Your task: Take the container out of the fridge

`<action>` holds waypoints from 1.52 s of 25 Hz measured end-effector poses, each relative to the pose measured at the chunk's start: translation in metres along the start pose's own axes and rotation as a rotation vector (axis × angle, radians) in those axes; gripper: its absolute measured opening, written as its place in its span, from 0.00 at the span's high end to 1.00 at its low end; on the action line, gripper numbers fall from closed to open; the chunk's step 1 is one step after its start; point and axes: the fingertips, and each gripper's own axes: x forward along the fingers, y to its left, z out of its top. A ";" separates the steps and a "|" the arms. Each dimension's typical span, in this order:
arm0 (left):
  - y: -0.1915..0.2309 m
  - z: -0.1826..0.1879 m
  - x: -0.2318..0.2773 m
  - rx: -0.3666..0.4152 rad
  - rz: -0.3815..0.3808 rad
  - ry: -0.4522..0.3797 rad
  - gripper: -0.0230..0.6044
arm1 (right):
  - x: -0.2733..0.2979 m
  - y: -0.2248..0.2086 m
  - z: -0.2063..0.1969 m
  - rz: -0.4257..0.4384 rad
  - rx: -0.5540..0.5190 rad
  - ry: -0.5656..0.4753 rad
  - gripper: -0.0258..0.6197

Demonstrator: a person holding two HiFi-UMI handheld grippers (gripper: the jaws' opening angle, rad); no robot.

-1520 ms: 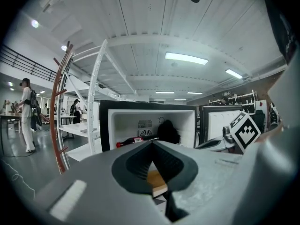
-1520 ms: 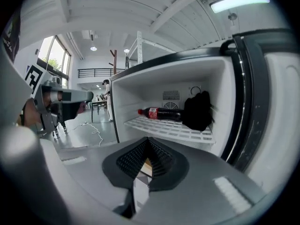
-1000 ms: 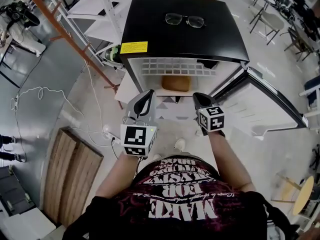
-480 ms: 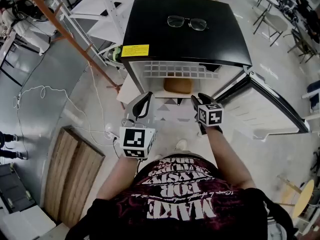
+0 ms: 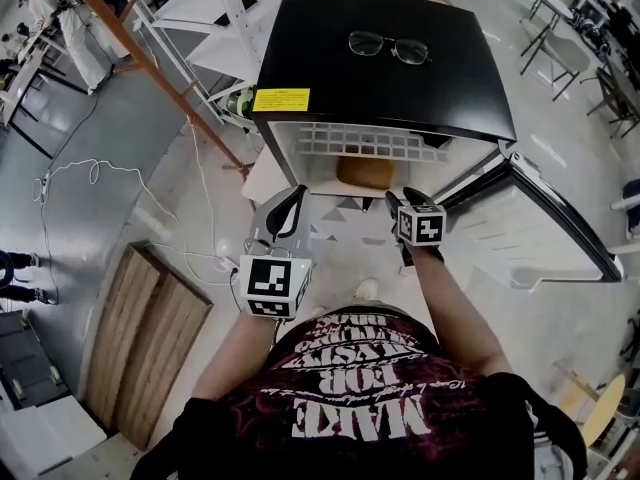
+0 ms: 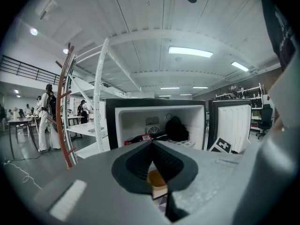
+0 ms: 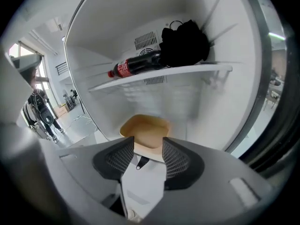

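Our right tongs [image 7: 148, 142] had just spread wide, empty, facing the container [image 7: 144, 125]; left tongs [image 6: 152, 149] sat shut. A shallow rim pinch could tip it.

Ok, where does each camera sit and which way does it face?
Head view: on the person's head, looking steeply down at the open fridge; shows torso, both forearms, left gripper, right gripper.
Left gripper view: on the left gripper, facing the fridge front; its shut jaws fill the foreground.
Right gripper view: on the right gripper, pointing into the fridge at the container; its jaws, just opened, stand apart, nothing between.
Shared: all three show the container; both gripper views show the cola bottle.
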 end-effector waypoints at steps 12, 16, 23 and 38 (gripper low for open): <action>0.017 -0.005 -0.014 -0.011 0.060 0.012 0.96 | 0.028 -0.019 -0.011 -0.043 0.023 0.075 0.62; 0.016 -0.009 -0.015 -0.008 0.060 0.023 0.96 | 0.038 -0.025 -0.012 -0.054 0.042 0.089 0.62; 0.013 -0.012 -0.017 -0.001 0.051 0.033 0.96 | 0.047 -0.032 -0.013 -0.065 0.099 0.102 0.62; 0.010 -0.020 -0.020 0.016 0.044 0.065 0.96 | 0.071 -0.040 -0.018 -0.082 0.190 0.161 0.63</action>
